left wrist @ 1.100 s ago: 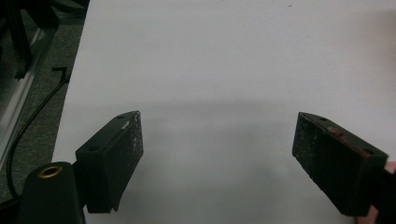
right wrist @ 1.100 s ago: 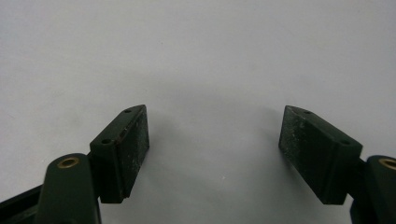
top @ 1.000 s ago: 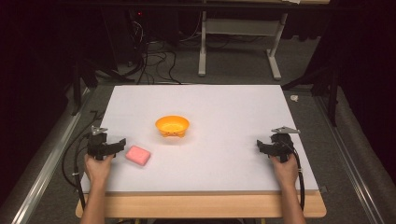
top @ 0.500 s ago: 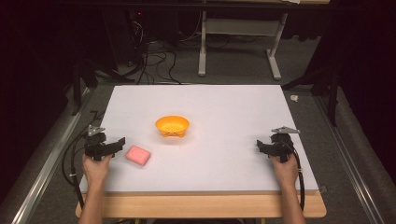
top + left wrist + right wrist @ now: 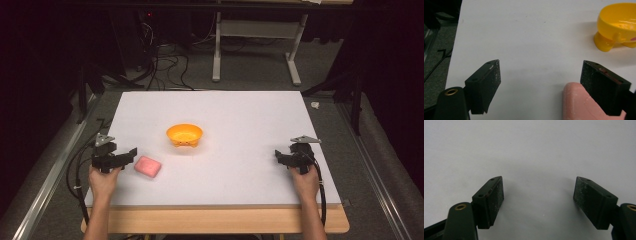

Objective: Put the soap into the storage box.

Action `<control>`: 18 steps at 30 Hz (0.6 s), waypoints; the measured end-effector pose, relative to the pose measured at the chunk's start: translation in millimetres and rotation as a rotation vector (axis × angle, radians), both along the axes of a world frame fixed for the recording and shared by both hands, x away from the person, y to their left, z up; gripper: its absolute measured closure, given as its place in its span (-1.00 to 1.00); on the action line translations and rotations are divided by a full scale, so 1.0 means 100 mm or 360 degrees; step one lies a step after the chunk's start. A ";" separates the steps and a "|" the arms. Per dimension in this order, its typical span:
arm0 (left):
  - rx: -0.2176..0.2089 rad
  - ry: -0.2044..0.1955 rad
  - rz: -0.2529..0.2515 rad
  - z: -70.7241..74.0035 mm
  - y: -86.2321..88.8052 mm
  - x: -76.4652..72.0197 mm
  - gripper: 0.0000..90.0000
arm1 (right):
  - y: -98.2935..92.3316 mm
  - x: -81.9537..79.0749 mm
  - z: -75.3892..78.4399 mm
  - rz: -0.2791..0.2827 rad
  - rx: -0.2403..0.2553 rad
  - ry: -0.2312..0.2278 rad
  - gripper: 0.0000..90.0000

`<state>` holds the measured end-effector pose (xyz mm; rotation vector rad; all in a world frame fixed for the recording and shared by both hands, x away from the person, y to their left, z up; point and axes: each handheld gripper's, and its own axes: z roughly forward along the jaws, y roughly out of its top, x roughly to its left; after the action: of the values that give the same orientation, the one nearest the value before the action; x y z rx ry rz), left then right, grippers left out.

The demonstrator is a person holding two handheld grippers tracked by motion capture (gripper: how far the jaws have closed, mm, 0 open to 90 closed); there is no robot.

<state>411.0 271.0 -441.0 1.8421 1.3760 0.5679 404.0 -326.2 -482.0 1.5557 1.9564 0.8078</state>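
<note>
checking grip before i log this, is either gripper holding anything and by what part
Nothing is held. The left gripper stands open on the white table, its fingers beside the pink rectangular soap-like block. The right gripper is open over bare tabletop.

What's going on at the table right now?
Left tool open, empty, beside pink soap. Right tool open, empty over bare table. Orange bowl beyond, nothing in the way.

left gripper [image 5: 131,151]: black body, grey three-cornered plate on top, black cable looping off behind it
right gripper [image 5: 278,155]: black body, grey three-cornered plate, black cable trailing along the forearm
jaws: black wedge-shaped blocks with flat, speckled, scuffed pads
screws: small holes on the jaw tops, brass-ringed pivot at the jaw arms
forearms: bare, no sleeves
</note>
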 end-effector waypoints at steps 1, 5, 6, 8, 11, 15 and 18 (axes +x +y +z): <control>0.0006 0.0001 -0.0013 0.01 -0.01 -0.01 -0.62 | 0.00 0.00 0.00 0.0000 0.0002 0.0001 -0.45; 0.0006 -0.0006 -0.0026 0.02 -0.04 -0.04 -0.62 | 0.00 0.00 0.00 0.0000 0.0000 0.0000 -0.45; -0.0002 -0.0008 -0.0030 0.03 -0.05 -0.05 -0.63 | 0.00 0.00 0.00 0.0000 0.0001 0.0000 -0.45; 0.0001 -0.0012 -0.0045 0.04 -0.07 -0.06 -0.63 | 0.00 0.00 0.00 0.0000 0.0000 0.0000 -0.45; -0.0001 -0.0015 -0.0077 0.06 -0.11 -0.11 -0.64 | 0.00 0.00 0.00 -0.0002 0.0000 0.0000 -0.45; 0.0006 -0.0027 -0.0106 0.08 -0.17 -0.14 -0.65 | 0.00 0.00 0.00 0.0000 0.0000 0.0000 -0.45; 0.0004 -0.0031 -0.0117 0.08 -0.19 -0.16 -0.65 | 0.00 0.00 0.00 -0.0001 -0.0001 0.0000 -0.45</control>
<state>395.0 251.8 -432.6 1.8764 1.2895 0.5488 403.9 -326.1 -482.0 1.5555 1.9560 0.8070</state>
